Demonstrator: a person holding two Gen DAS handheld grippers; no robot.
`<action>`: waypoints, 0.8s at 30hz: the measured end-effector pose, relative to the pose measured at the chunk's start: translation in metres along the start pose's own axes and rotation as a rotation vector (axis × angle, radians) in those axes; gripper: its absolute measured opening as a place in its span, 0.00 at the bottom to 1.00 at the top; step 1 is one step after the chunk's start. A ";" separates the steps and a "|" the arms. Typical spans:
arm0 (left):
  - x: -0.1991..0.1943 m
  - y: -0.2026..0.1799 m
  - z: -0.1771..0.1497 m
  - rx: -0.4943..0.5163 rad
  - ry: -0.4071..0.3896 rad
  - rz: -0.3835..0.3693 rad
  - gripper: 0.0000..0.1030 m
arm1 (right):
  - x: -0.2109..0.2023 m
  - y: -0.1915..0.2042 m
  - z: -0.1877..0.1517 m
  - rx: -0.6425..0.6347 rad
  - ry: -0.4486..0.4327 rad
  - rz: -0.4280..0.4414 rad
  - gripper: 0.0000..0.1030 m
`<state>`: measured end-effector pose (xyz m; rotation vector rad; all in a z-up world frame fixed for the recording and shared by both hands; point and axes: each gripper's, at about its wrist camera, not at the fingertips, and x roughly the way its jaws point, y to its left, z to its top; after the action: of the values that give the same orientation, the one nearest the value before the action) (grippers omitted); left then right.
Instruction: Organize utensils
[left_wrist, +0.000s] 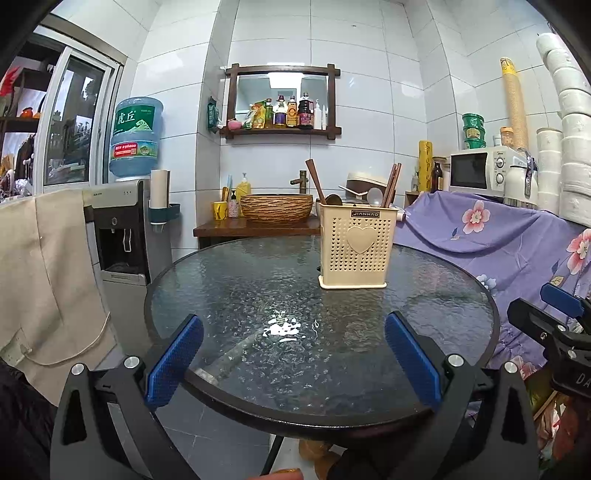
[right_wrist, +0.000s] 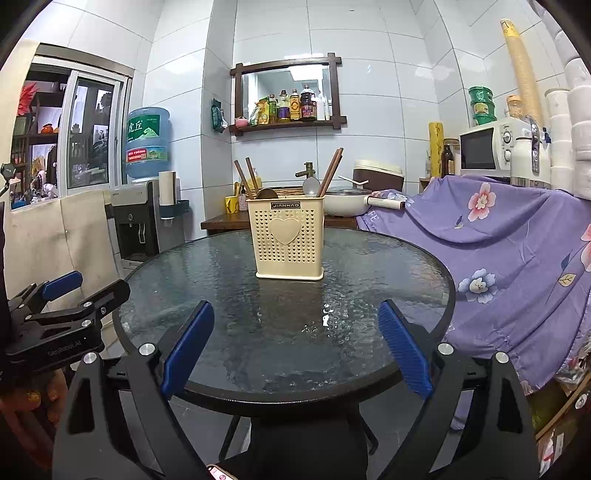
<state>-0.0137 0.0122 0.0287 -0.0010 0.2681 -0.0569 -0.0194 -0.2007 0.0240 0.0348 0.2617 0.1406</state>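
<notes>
A cream perforated utensil holder (left_wrist: 355, 245) with a heart on its front stands upright toward the far side of the round glass table (left_wrist: 229, 295). It holds wooden chopsticks (left_wrist: 391, 184), a wooden spoon (left_wrist: 316, 182) and a clear plastic spoon (left_wrist: 375, 196). The holder also shows in the right wrist view (right_wrist: 289, 240) with chopsticks (right_wrist: 331, 170) and spoons (right_wrist: 243, 177). My left gripper (left_wrist: 293, 363) is open and empty over the table's near edge. My right gripper (right_wrist: 297, 347) is open and empty, also at the near edge, well short of the holder.
A purple floral cloth (left_wrist: 491, 236) covers furniture on the right, under a microwave (left_wrist: 480, 173). A water dispenser (left_wrist: 122, 229) stands to the left. A wooden counter with a woven basin (left_wrist: 276, 208) and a white pan (right_wrist: 345, 205) lies behind the table.
</notes>
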 end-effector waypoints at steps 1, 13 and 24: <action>0.000 0.000 0.000 0.000 0.001 0.001 0.94 | 0.000 0.000 -0.001 0.000 0.002 -0.001 0.87; 0.004 -0.001 -0.002 0.004 0.016 -0.004 0.94 | 0.002 -0.002 -0.002 0.001 0.012 -0.005 0.87; 0.005 -0.003 -0.003 0.010 0.026 -0.008 0.94 | 0.002 -0.002 -0.001 0.003 0.013 -0.002 0.87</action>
<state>-0.0096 0.0088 0.0247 0.0083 0.2935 -0.0662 -0.0170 -0.2022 0.0227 0.0362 0.2749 0.1381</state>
